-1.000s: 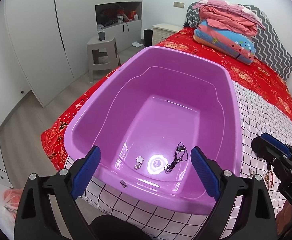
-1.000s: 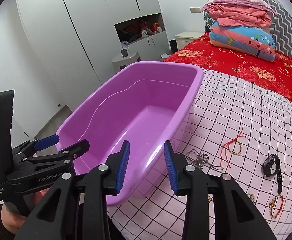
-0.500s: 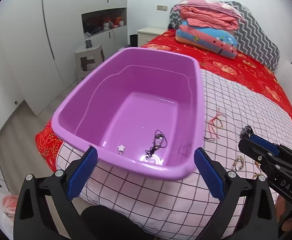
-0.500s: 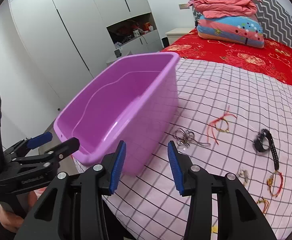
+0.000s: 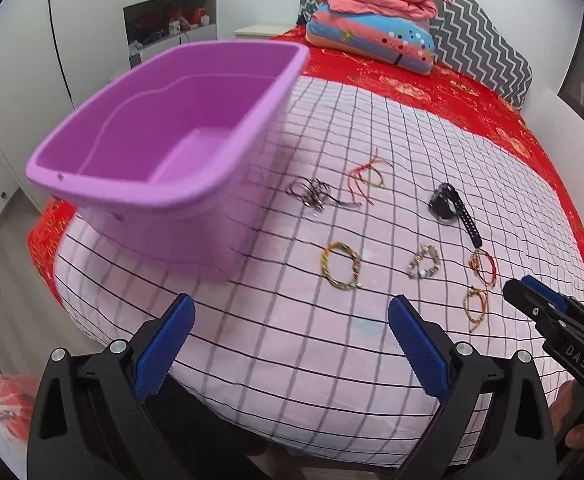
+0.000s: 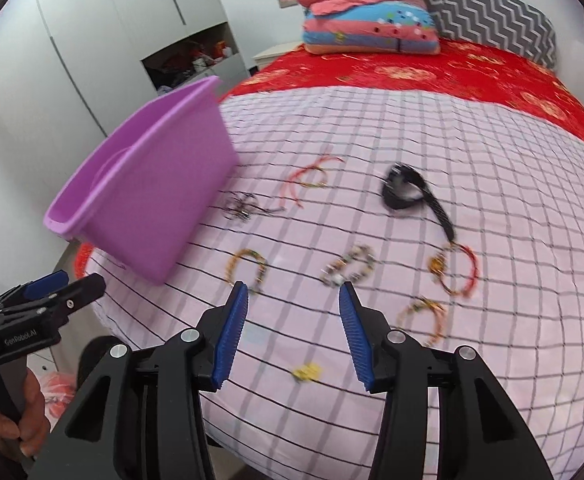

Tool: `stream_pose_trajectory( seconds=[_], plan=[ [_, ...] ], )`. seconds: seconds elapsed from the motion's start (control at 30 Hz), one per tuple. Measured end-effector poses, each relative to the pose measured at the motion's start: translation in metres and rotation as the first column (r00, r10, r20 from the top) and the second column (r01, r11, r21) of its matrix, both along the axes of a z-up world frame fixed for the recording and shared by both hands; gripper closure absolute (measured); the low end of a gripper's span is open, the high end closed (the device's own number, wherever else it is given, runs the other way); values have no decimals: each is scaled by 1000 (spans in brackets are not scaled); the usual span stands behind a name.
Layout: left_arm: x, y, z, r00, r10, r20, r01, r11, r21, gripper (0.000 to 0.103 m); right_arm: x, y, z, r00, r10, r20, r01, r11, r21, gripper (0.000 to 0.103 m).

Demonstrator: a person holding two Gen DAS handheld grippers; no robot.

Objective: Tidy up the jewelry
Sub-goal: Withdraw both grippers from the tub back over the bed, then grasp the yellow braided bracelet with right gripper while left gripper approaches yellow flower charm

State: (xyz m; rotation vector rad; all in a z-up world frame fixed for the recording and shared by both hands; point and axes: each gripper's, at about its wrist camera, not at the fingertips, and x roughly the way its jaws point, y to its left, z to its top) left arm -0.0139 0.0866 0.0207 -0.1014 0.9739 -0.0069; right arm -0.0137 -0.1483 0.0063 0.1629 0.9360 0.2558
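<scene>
Left gripper [image 5: 290,322] fingers standing wide apart, nothing between; right gripper [image 6: 293,306] jaws opening, also holding nothing. Both hanging over pink checked sheet [image 5: 292,360]. Jewelry lying scattered on sheet right of purple tub [image 5: 164,128]: black watch [image 5: 449,206], strap running toward near-right; red cord bracelet [image 5: 365,178]; dark chain tangle [image 5: 311,194]; yellow bracelet [image 5: 341,266]; beaded bracelet [image 5: 423,266]. Tub's long axis running away from camera. Right view blurring; small yellow piece [image 6: 305,372] hard to identify.
</scene>
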Motion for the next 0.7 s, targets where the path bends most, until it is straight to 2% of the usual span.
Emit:
stream_pose_trajectory(
  seconds=[0.17,0.37,0.5,0.63,0.7],
  plan=[
    [-10,-34,-23,1000,21,-10,-20,1000,12,8,-18,-42,-17,1000,-31,0,31,999,-17,57],
    [-24,-71,-56,998,42,-46,-40,998,46,8,-24,-77,-44,1000,-12,1,12,1000,-11,57],
    [-31,-92,-74,996,50,-69,-43,995,95,8,-20,-89,-62,1000,16,-7,-16,999,-31,57],
    [-33,-107,-91,992,71,-102,-62,994,88,8,-15,-99,-81,998,49,-26,-51,997,-58,57],
    [-33,-116,-98,990,72,-122,-60,993,97,8,-13,-101,-89,997,68,-35,-70,995,-71,53]
  ],
)
